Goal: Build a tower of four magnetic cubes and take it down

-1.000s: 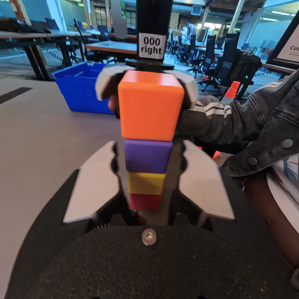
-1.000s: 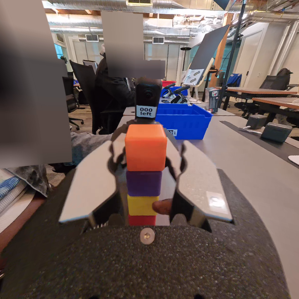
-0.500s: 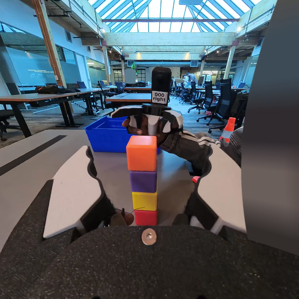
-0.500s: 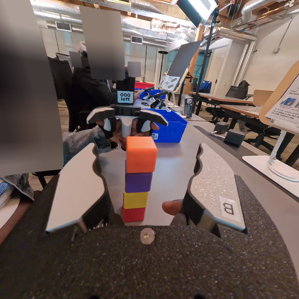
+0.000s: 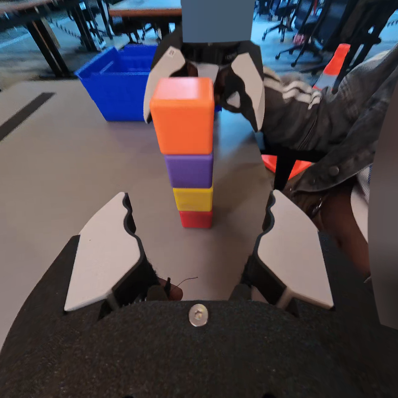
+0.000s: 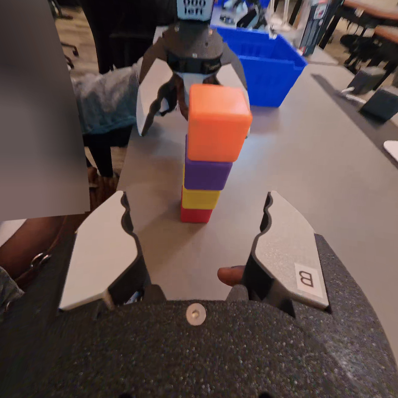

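A tower of four cubes stands on the grey table [image 5: 64, 172]: red [image 5: 196, 218] at the bottom, then yellow [image 5: 193, 199], purple [image 5: 189, 170] and orange [image 5: 183, 116] on top. My left gripper [image 5: 198, 192] is wide open on the near side of the tower, with a clear gap on both sides. My right gripper [image 6: 196, 192] is also wide open and touches nothing. In its view the tower shows as red [image 6: 196, 215], yellow [image 6: 200, 199], purple [image 6: 206, 174] and orange [image 6: 217, 125]. Each gripper faces the other across the tower: the right one [image 5: 202, 125], the left one [image 6: 193, 131].
A blue bin [image 5: 116, 90] stands on the table beyond the tower; it also shows in the right wrist view [image 6: 267, 71]. A person's sleeve [image 5: 301, 112] reaches in from the right. An orange cone [image 5: 336, 62] stands on the floor. Dark boxes [image 6: 379, 103] sit at the far right. Some 9 cm of space lies between my two pairs of fingers.
A second ago both grippers stood close around the tower, right at the orange cube, left at the purple. Both opened wide and drew back; now they look down on it from higher up.
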